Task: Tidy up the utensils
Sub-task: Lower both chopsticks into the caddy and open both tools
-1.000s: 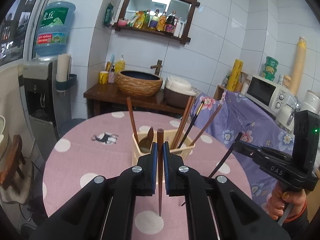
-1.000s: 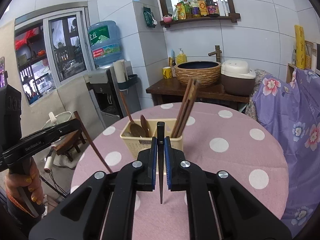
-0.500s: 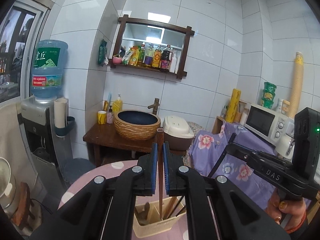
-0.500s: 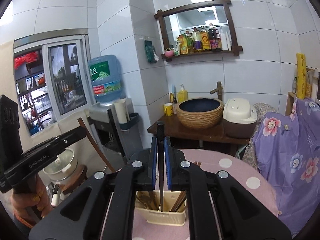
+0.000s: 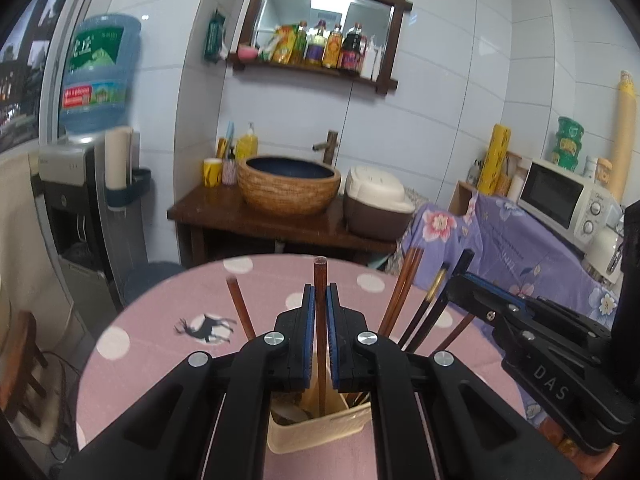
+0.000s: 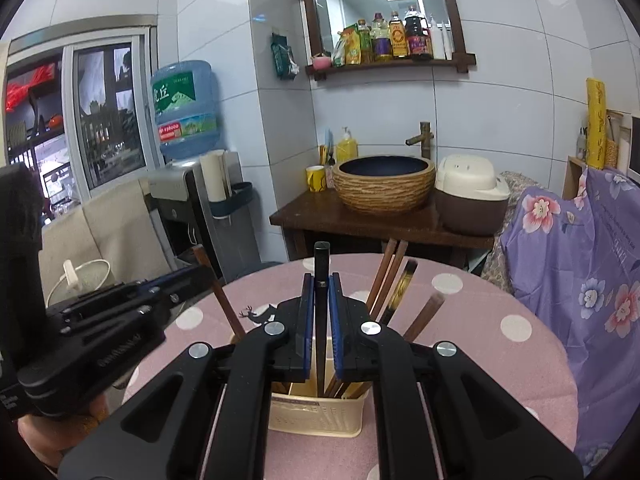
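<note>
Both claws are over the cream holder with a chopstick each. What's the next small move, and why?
Probably open both claws to drop them in. The left claw grips a brown chopstick and the right claw a black chopstick, both upright with their lower ends already inside the utensil holder, so there's little left to lower.

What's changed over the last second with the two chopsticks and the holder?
Both grippers moved in over the cream utensil holder. The brown chopstick in the left gripper and the black chopstick in the right gripper now dip inside it. Both grips stayed shut; the holder stayed put.
</note>
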The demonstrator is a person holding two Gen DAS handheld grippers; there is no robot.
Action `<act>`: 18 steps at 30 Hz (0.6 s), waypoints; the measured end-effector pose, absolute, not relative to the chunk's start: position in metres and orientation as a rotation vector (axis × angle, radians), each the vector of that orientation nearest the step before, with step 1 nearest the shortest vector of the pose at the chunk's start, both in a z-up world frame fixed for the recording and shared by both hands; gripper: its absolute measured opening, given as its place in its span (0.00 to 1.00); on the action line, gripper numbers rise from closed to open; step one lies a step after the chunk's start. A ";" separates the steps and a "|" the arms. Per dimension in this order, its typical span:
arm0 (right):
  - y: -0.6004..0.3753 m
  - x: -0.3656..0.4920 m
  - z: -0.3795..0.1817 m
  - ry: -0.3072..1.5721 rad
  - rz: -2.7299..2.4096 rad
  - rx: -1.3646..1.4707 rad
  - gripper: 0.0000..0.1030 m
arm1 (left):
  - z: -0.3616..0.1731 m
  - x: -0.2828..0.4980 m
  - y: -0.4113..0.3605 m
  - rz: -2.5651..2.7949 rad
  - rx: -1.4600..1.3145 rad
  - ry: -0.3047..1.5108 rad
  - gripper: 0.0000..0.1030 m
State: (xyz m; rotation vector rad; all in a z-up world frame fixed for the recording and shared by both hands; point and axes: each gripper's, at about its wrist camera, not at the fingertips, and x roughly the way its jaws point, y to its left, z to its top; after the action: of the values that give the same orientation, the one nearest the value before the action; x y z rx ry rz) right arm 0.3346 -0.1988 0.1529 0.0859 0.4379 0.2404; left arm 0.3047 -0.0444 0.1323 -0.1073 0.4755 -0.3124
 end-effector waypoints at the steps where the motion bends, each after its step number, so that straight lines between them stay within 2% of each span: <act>1: -0.199 0.336 0.148 0.445 0.242 0.086 0.08 | 0.127 0.306 -0.045 -0.309 -0.106 0.486 0.07; 3: -0.199 0.339 0.139 0.461 0.241 0.092 0.08 | 0.117 0.309 -0.044 -0.308 -0.111 0.507 0.07; 5: -0.202 0.340 0.135 0.455 0.228 0.093 0.08 | 0.111 0.311 -0.043 -0.305 -0.111 0.520 0.02; 14: -0.212 0.334 0.131 0.430 0.214 0.110 0.09 | 0.111 0.303 -0.044 -0.316 -0.112 0.498 0.02; 15: -0.213 0.331 0.131 0.422 0.216 0.113 0.14 | 0.112 0.299 -0.043 -0.315 -0.104 0.489 0.02; 17: -0.215 0.323 0.133 0.399 0.215 0.110 0.36 | 0.112 0.291 -0.041 -0.308 -0.092 0.470 0.03; 18: -0.215 0.317 0.134 0.377 0.210 0.104 0.54 | 0.112 0.286 -0.039 -0.305 -0.091 0.461 0.04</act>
State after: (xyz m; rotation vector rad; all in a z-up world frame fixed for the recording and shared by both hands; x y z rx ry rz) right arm 0.3166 -0.2152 0.1343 0.1045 0.3768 0.2097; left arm 0.2860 -0.0386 0.1122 -0.0907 0.4606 -0.3053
